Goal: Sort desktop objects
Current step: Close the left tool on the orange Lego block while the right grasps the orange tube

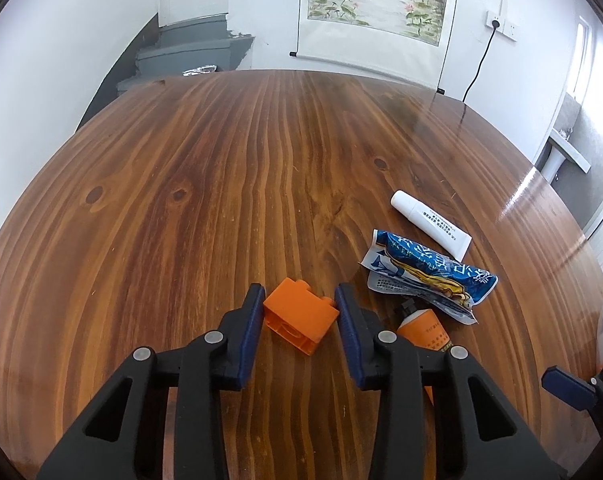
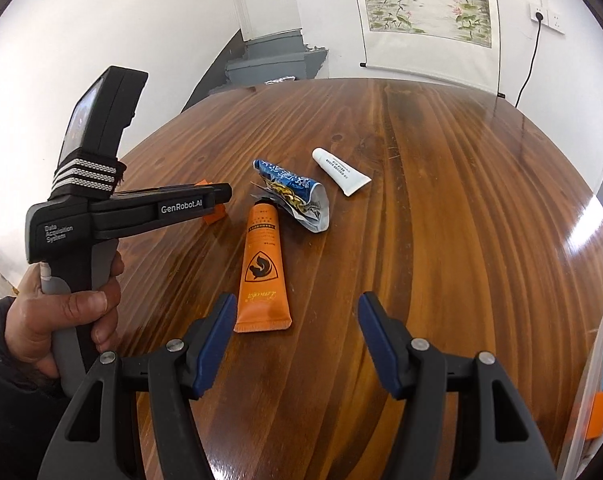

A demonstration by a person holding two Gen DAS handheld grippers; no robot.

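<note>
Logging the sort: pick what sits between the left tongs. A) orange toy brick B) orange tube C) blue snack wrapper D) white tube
A: the orange toy brick lies on the wooden table between the left tongs, whose pads flank it; whether they touch is unclear.

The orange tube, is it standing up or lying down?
Lying down. The orange tube lies flat on the wooden table, its crimped end nearest the camera.

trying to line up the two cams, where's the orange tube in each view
Left wrist view: the orange tube peeks out low and right of centre, mostly hidden behind the left hand-held gripper, just below the blue wrapper.
Right wrist view: it lies in full sight near centre, cap end touching the same wrapper.
Shared landmark: the white tube beyond the wrapper.
</note>
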